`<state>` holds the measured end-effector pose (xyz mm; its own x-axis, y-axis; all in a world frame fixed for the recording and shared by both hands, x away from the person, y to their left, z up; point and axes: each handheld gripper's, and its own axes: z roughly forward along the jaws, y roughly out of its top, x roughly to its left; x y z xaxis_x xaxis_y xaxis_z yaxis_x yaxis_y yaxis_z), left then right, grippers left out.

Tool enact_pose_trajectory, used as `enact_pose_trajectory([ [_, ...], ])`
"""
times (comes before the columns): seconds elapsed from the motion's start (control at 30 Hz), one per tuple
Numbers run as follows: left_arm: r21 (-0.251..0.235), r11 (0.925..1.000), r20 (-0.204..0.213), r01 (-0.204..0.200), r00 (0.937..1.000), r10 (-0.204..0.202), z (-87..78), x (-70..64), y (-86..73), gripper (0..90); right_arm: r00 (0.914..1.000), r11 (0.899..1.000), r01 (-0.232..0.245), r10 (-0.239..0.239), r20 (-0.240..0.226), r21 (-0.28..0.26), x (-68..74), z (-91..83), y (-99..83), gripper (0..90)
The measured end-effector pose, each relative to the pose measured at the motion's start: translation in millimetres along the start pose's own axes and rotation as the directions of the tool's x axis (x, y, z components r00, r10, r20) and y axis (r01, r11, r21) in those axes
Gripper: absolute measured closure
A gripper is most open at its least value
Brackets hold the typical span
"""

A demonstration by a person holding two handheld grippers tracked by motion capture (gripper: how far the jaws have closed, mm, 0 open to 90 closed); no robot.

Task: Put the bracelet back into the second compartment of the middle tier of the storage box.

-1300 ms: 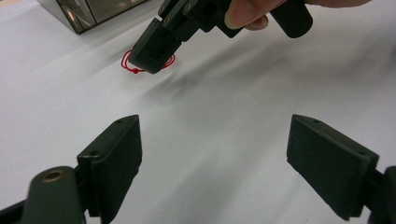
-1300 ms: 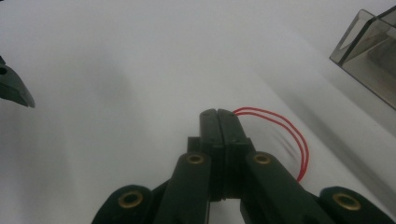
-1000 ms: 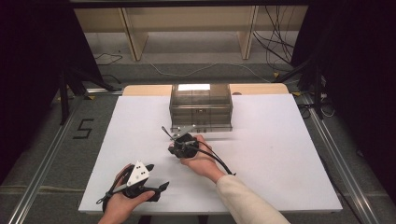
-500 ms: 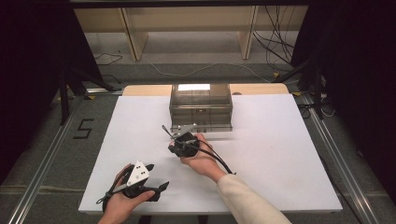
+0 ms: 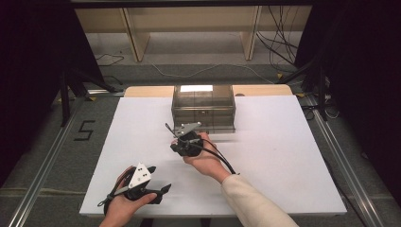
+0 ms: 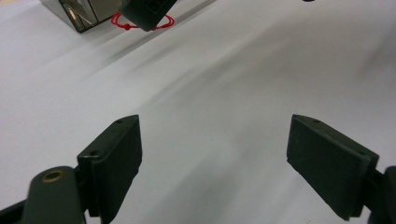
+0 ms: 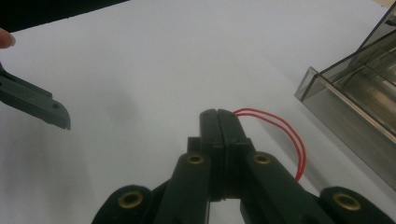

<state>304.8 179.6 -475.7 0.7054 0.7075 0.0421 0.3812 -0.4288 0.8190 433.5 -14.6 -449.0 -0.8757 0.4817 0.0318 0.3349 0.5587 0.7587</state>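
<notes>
My right gripper [image 7: 218,114] is shut on a thin red cord loop [image 7: 290,135], which sticks out to one side of the closed jaws just above the white table. In the high view the right gripper [image 5: 170,129] is at the table's middle, just in front of the left corner of a smoky clear box [image 5: 204,108]. The box's edge [image 7: 348,109] is close on the right in the right gripper view. My left gripper [image 6: 215,135] stands open with nothing between its jaws. It is held low near the front left of the table [image 5: 160,178].
The white board [image 5: 283,156] covers the table. The left gripper view shows the right gripper's jaw [image 6: 147,11], the red loop [image 6: 119,23] and the box's corner [image 6: 74,11] far off. Dark floor, metal rails and cables surround the table.
The right hand has edged slightly towards the box. The left gripper has stayed where it was, still open.
</notes>
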Motion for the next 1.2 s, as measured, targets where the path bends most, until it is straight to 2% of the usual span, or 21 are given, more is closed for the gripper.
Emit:
enact_pose_trajectory([
  [1.2, -0.003, 1.0000, -0.006, 0.004, 1.0000, -0.004, -0.3, 0.7, -0.1, 17.8, 0.9990, 0.999, 0.011, -0.009, 0.043, -0.039, -10.1, -21.2, 14.7, 90.0],
])
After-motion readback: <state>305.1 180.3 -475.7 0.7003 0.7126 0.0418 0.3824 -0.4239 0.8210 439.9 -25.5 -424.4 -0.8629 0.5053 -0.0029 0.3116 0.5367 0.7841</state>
